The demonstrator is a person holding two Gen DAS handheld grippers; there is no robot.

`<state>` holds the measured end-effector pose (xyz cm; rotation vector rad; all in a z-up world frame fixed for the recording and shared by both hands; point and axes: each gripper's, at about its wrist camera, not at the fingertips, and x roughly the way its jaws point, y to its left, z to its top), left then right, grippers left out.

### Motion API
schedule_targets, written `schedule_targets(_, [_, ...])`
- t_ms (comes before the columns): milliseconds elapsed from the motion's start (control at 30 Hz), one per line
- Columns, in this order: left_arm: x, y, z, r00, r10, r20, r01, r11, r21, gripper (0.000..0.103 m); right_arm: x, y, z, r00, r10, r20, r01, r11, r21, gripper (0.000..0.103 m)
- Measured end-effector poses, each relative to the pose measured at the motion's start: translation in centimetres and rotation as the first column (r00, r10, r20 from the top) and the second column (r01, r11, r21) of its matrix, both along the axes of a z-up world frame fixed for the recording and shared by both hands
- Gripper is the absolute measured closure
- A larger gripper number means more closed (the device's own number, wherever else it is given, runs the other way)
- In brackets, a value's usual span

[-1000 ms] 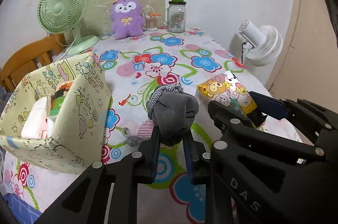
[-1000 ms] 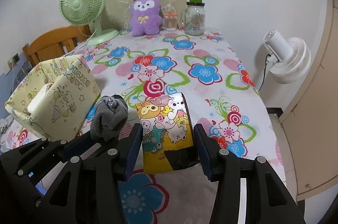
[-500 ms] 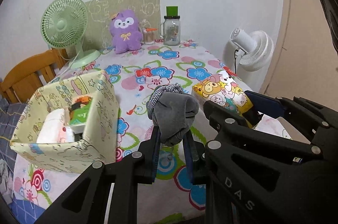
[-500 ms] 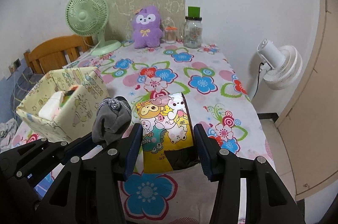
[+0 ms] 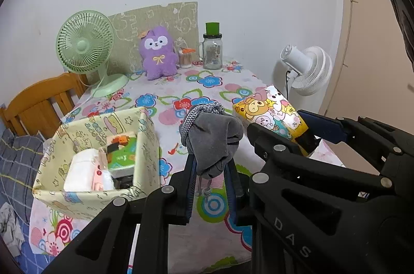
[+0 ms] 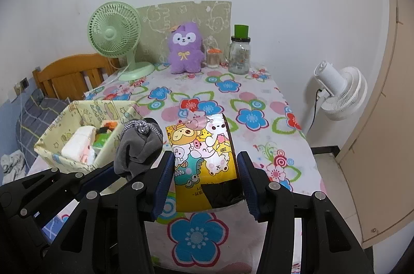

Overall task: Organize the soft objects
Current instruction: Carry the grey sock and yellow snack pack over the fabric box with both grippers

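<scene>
My left gripper (image 5: 211, 170) is shut on a grey sock bundle (image 5: 213, 139) with a knitted cuff, held in the air above the near part of the floral table; it also shows in the right wrist view (image 6: 138, 144). My right gripper (image 6: 205, 170) is shut on a yellow cartoon-print packet (image 6: 203, 152), held up just right of the sock; the packet also shows in the left wrist view (image 5: 271, 113). A pale yellow fabric storage box (image 5: 147, 144) with several items inside stands on the table to the left, below both grippers.
A purple plush toy (image 5: 157, 54), a green desk fan (image 5: 85, 46), a glass jar with a green lid (image 5: 212, 51) and a small toothpick jar (image 5: 185, 59) stand at the table's far edge. A wooden chair (image 5: 38, 103) is left; a white floor fan (image 5: 308, 69) is right.
Both grippers have risen and pulled back from the table with the sock and the packet still held. The storage box now sits lower in view, its inside more visible.
</scene>
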<state>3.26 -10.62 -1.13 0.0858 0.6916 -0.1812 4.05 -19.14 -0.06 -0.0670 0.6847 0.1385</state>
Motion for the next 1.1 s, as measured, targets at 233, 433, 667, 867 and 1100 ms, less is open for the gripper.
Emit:
schedule_targets(233, [0.2,1.1,1.3,1.0,-0.004,0.013,0.003,1.0,0.007,0.083,0.0,1.0,1.4,1.0,0.003,0.014,-0.003,1.0,0.002,0.05])
schedule_targets(433, [0.7,2.3,2.4,1.0,0.003,0.026,-0.004,1.0,0.011,0.083,0.6,2.2,2.6,0.999,0.016,0.028,-0.016,1.0,0.002,0.05])
schedule_targets(667, [1.3,3.9,2.9,1.0,0.014,0.028,-0.015,1.0,0.015,0.083,1.3,3.8,3.3,0.999,0.035,0.034,-0.035,0.999,-0.002,0.05])
schedule_targets(867, [1.9,5.3,3.0,0.999,0.022,0.024,-0.022,1.0,0.021,0.083,1.9,5.3,3.6,0.998,0.054,0.036,-0.054,0.999,-0.008,0.05])
schedule_targets(1100, [2.7,6.9,2.8,0.999,0.028,0.017,-0.028,0.999,0.022,0.083,2.7,7.2,3.3,0.997,0.071,0.029,-0.07,0.997,-0.015,0.05])
